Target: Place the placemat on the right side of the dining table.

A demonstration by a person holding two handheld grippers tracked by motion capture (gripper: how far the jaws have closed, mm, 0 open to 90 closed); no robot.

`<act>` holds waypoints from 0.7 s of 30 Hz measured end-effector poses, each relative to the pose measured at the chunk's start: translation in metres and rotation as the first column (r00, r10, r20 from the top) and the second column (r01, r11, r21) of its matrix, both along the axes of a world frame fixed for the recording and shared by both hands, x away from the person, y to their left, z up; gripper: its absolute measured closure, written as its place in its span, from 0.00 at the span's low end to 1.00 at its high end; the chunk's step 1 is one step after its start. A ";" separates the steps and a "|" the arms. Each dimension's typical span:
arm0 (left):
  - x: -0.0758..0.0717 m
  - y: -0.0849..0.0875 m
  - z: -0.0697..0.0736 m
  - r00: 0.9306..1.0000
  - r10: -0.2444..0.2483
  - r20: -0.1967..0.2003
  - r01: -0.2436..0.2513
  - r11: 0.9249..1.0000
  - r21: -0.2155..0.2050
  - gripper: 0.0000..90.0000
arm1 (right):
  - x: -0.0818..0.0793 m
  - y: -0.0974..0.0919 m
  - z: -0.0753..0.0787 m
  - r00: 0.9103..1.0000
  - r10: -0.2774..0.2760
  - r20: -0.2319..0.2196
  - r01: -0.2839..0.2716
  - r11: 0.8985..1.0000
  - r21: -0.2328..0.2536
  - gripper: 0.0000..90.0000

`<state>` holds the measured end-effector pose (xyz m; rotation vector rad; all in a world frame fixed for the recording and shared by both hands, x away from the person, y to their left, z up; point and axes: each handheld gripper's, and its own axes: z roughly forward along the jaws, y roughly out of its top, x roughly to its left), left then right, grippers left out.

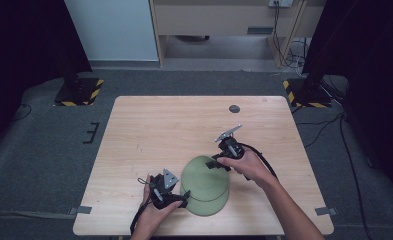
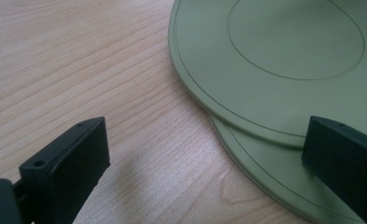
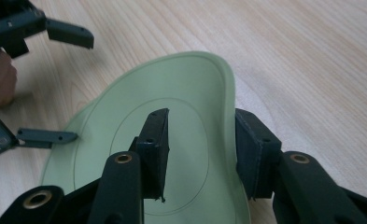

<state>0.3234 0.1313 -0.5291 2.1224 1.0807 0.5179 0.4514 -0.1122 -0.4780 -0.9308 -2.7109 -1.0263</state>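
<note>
Right gripper point(image 3: 202, 154) straddles the top plate's point(image 1: 204, 172) rim — seemingly gripping; left gripper point(image 2: 204, 154) gapes, lower plate point(image 2: 265, 175) mostly covered.

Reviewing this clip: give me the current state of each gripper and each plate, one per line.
Left gripper: open, jaws flanking the stacked plates' near edge.
Right gripper: jaws astride the upper plate's rim, not closed.
Upper plate: tilted, far edge raised.
Lower plate: flat on the table.

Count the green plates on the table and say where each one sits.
2. The upper round pale green plate lies offset on top, its far edge between the right gripper's jaws. The lower green plate lies flat on the wooden table, by the left gripper. More could hide underneath.
</note>
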 end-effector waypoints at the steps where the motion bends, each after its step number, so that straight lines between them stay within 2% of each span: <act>1: 0.000 0.000 0.000 1.000 0.000 0.000 0.000 1.000 0.000 0.00 | 0.000 0.001 -0.001 1.000 0.006 0.012 -0.006 1.000 -0.011 0.66; 7: 0.000 0.000 0.000 1.000 0.000 0.000 0.000 1.000 0.000 0.00 | 0.000 0.000 0.000 0.999 0.007 0.036 -0.005 0.999 -0.040 0.77; 15: 0.000 0.000 0.000 1.000 0.000 0.002 0.000 1.000 0.002 0.00 | 0.001 -0.001 0.001 0.998 -0.003 0.060 0.006 0.999 -0.054 0.90; 21: -0.001 0.000 0.000 1.000 -0.002 0.003 0.002 1.000 0.002 0.01 | 0.002 -0.004 0.003 0.997 -0.016 0.076 0.020 0.998 -0.059 0.92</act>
